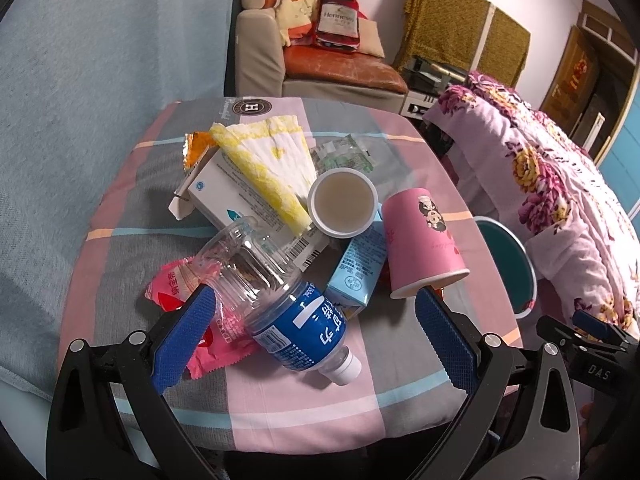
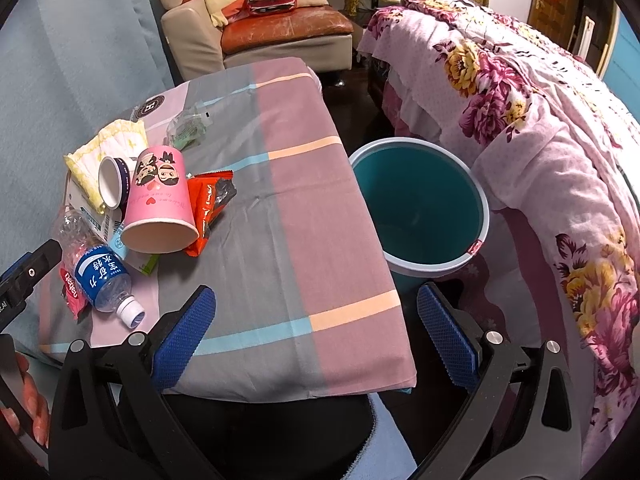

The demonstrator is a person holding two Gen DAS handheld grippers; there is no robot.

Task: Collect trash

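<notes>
Trash heap, centre of the left wrist view, on the cloth-covered surface (image 1: 304,392): plastic bottle (image 1: 280,300) lying on its side, pink paper cup (image 1: 420,240) tipped over, small white cup (image 1: 343,208), cartons, tissue and wrappers are piled together. Left claw (image 1: 316,336) is seen spread apart, empty, its fingers flanking the bottle. Right claw (image 2: 316,336) is likewise seen apart and empty at lower frame, with the teal bin (image 2: 420,204) standing beside the surface's right edge.

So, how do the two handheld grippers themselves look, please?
Both the left gripper and the right gripper look alike: black plastic arms with triangular cut-outs, silver round bolts, and blue fingers with cross-hatched pads. The right gripper's body shows white letters "DAS".
</notes>
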